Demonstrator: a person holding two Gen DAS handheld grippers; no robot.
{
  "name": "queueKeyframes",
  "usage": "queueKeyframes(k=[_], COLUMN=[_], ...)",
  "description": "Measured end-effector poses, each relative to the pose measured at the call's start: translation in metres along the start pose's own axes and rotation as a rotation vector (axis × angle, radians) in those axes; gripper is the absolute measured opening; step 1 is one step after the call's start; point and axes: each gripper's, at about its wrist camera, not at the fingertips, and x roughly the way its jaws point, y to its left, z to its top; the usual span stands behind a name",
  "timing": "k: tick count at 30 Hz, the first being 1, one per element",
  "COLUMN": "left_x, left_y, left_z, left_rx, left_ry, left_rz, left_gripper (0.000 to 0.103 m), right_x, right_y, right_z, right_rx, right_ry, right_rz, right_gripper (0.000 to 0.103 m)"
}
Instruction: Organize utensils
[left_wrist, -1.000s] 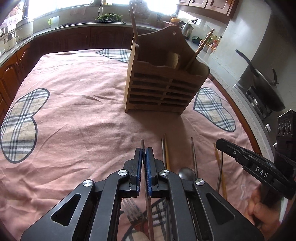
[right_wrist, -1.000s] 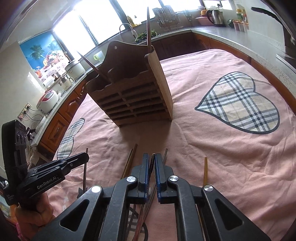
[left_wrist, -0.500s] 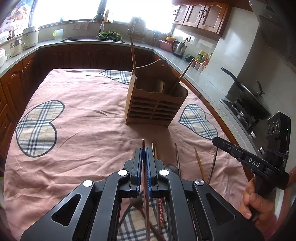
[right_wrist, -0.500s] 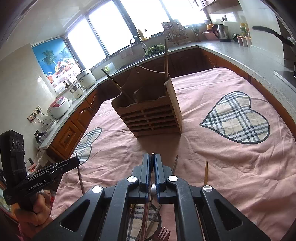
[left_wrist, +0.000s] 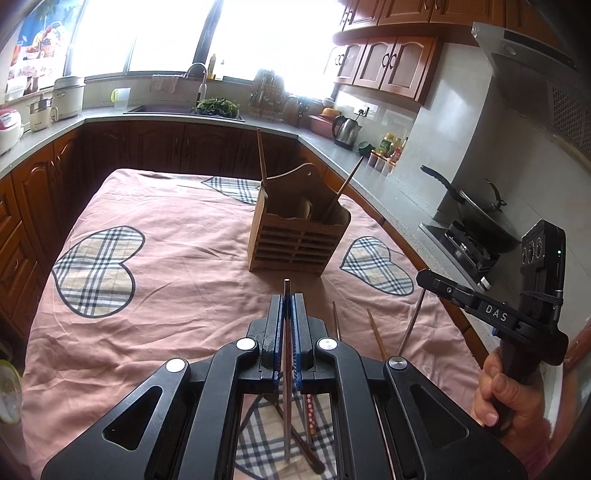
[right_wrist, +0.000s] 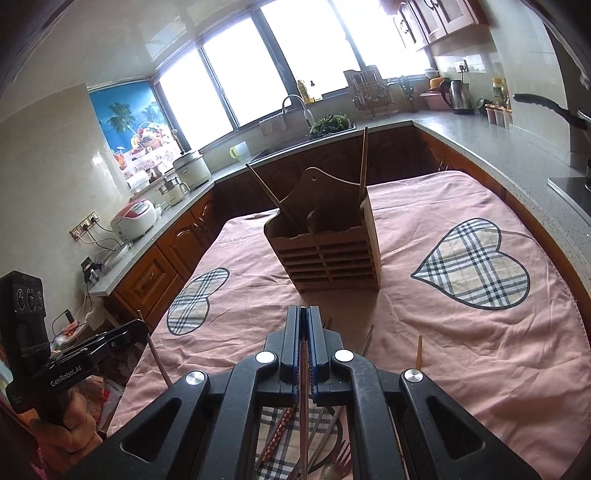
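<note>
A: Item one, left gripper (left_wrist: 287, 295) – condition?
B: Jaws pinched tight on a thin metal chopstick (left_wrist: 286, 373); the stick ran back between the blue pads (left_wrist: 279, 325) and its tip poked out just past them, lifted clear of the cloth

A: Item two, right gripper (right_wrist: 303, 310)?
B: Jaws likewise clamped, on a dark reddish chopstick (right_wrist: 303, 413) that ran down between the pads toward the pile below; a hand (left_wrist: 506, 391) gripped its handle at the right edge of the left view

A: Item three, the holder?
B: Wooden utensil caddy (left_wrist: 299, 240), slatted front, upright at the far middle of the pink tablecloth (left_wrist: 177, 295), well apart from both grippers. Two wooden sticks (left_wrist: 261, 155) stood in it, one leaning left, one leaning right; a pale rounded piece showed in the middle compartment, kind not clear

A: Item four, loose stock?
B: Near edge of the cloth, under the grippers: a fork (right_wrist: 341, 458), a red patterned chopstick (right_wrist: 280, 424) and several more thin sticks crossed over a plaid patch. To the right, separate sticks (left_wrist: 376, 338) lay singly on the cloth

A: Surroundings?
B: Plaid hearts (right_wrist: 469, 266) on the cloth; counter behind with a kettle (left_wrist: 346, 131), a sink faucet (left_wrist: 199, 79) and a wok (left_wrist: 476, 210) on the stove at far right
</note>
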Motion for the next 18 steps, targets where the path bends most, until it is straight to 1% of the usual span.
queueKeyframes(k=[11,18], left_x=[-0.022,-0.023], left_y=[0.007,0.01], left_z=[0.01,0.019], left_rx=[-0.029,-0.054], left_ry=[-0.113,-0.168], left_rz=[-0.002,-0.011], left_gripper=[0.003,0.003], right_x=[-0.017,-0.021], right_y=[0.008,0.006], right_z=[0.005,0.013], right_rx=[-0.014,-0.011], right_ry=[-0.073,-0.109], right_rz=[0.011,0.002], right_gripper=[0.004,0.004])
